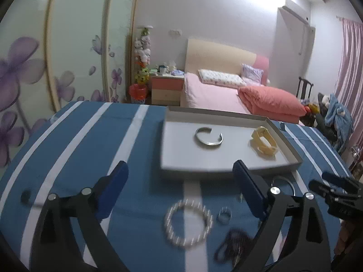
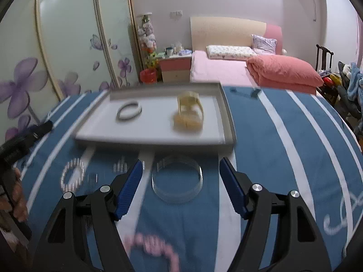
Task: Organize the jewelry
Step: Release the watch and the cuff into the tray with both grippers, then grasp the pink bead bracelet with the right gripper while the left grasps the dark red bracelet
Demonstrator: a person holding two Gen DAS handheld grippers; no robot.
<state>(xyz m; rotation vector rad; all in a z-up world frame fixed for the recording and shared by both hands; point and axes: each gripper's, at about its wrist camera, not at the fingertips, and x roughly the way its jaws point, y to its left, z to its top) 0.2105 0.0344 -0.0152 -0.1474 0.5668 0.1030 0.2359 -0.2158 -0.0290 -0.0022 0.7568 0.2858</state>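
A white tray point(image 1: 181, 149) on the blue striped cloth holds a silver cuff bangle point(image 1: 208, 137) and a yellow band point(image 1: 264, 144). My left gripper point(image 1: 180, 167) stands open and empty above the cloth, just in front of the tray's near rim. Below it lie a pearl bracelet point(image 1: 188, 223), a small ring point(image 1: 224, 215) and a dark beaded piece point(image 1: 233, 244). My right gripper point(image 2: 181, 165) is open and empty over a clear bangle point(image 2: 177, 181), which lies in front of the tray point(image 2: 158, 136). A blurred pink bead bracelet point(image 2: 154, 247) lies nearer to the camera.
The table's far edge runs behind the tray, with a pink bed point(image 1: 215, 93) and a flowered wardrobe point(image 1: 68, 56) beyond. A small dark knob point(image 1: 26, 196) lies on the cloth at the left. A small blue item point(image 2: 255, 93) sits by the far edge. Bare striped cloth point(image 2: 283, 147) spreads right of the tray.
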